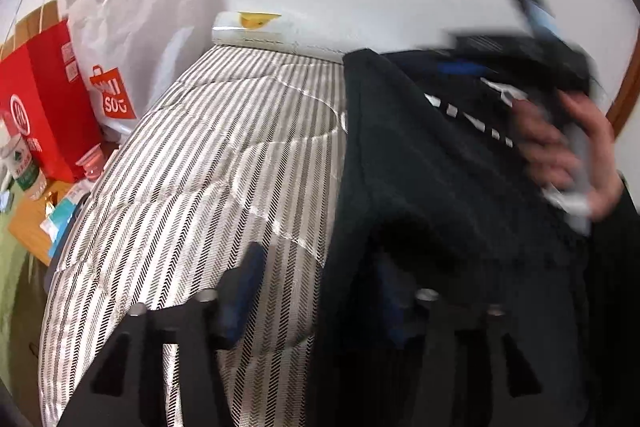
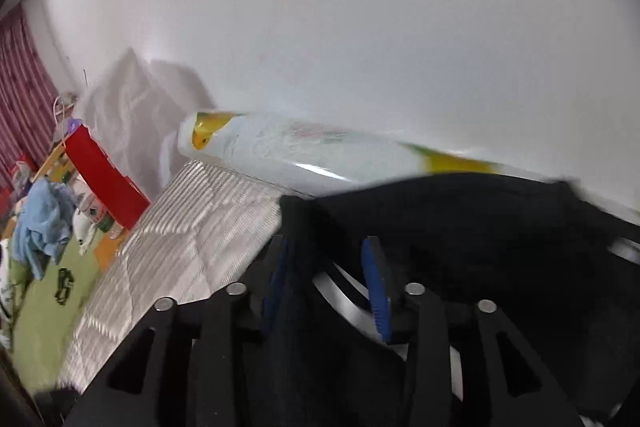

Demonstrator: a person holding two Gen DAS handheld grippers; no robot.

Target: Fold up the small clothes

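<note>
Black garment (image 1: 440, 187) on striped mattress (image 1: 208, 167); white lettering blurred; both fingers apart, gripping nothing, apparently.

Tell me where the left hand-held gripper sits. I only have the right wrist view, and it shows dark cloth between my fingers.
Observer: The left hand-held gripper is open at the dark garment's near edge, one finger over the striped bed cover and the other over the cloth.
Operator: Is it holding any cloth?
Observer: No. The garment's edge lies between its fingers, but the pads press on nothing.
Operator: Is there any print on the garment?
Observer: Yes, a row of white marks, close to the person's right hand.
</note>
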